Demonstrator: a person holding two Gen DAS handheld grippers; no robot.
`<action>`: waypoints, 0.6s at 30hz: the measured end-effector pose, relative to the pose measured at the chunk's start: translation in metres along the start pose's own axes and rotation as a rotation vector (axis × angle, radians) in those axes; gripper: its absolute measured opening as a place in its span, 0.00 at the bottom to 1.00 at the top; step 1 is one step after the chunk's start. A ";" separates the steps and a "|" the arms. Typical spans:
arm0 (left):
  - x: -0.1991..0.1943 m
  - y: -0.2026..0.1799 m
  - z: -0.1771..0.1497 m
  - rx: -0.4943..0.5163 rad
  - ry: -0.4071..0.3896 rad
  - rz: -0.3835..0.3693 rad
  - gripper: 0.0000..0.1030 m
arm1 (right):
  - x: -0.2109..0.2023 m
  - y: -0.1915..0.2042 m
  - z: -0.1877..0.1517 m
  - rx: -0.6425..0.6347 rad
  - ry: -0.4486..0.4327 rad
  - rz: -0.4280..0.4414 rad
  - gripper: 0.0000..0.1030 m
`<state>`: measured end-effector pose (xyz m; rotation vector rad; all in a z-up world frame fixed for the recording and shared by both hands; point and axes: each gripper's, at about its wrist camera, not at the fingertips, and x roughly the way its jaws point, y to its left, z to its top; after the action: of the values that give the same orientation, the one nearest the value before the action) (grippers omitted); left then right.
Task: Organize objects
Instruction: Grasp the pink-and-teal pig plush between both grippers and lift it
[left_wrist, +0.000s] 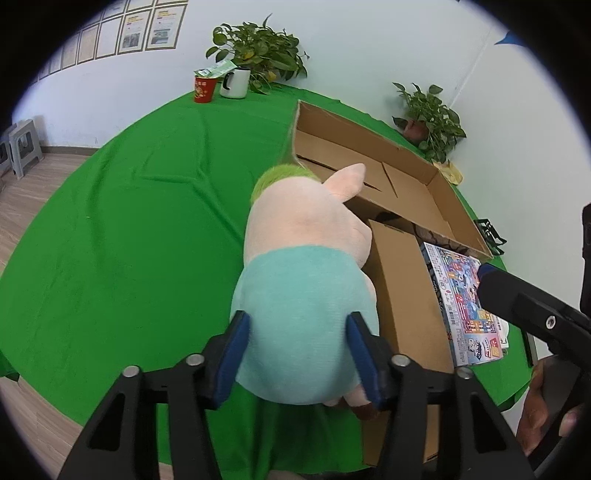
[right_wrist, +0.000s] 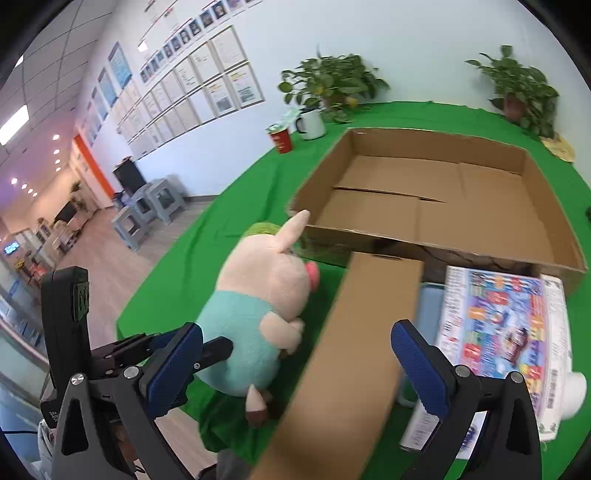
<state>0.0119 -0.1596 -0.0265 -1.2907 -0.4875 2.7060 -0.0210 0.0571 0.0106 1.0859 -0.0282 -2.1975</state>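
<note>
Both left pads (left_wrist: 236, 354) pinch plush pig (left_wrist: 303, 258) (rump).

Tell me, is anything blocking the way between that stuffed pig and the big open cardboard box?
Only the box's own near wall. The stuffed pig, gripped by the left gripper, sits just outside it, one ear reaching over the rim. The floor of the cardboard box looks bare, so the pig mainly needs lifting over.

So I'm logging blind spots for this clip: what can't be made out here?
- Pink plush pig in teal shirt: face hidden, left wrist view shows its back.
- Colourful printed box: text too small; right gripper covers its corner.
- Long brown cardboard flap: near end cut off by the frame edge.
</note>
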 end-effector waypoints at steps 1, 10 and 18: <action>-0.003 0.004 0.001 -0.003 -0.005 0.008 0.43 | 0.005 0.006 0.003 -0.007 0.010 0.023 1.00; -0.004 0.016 0.008 -0.032 -0.002 -0.014 0.47 | 0.047 0.021 0.018 0.012 0.123 0.095 0.97; 0.004 0.008 0.002 -0.035 0.034 -0.061 0.68 | 0.078 0.027 0.021 0.019 0.197 0.143 0.93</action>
<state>0.0081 -0.1667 -0.0314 -1.3058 -0.5636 2.6326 -0.0539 -0.0145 -0.0216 1.2664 -0.0385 -1.9593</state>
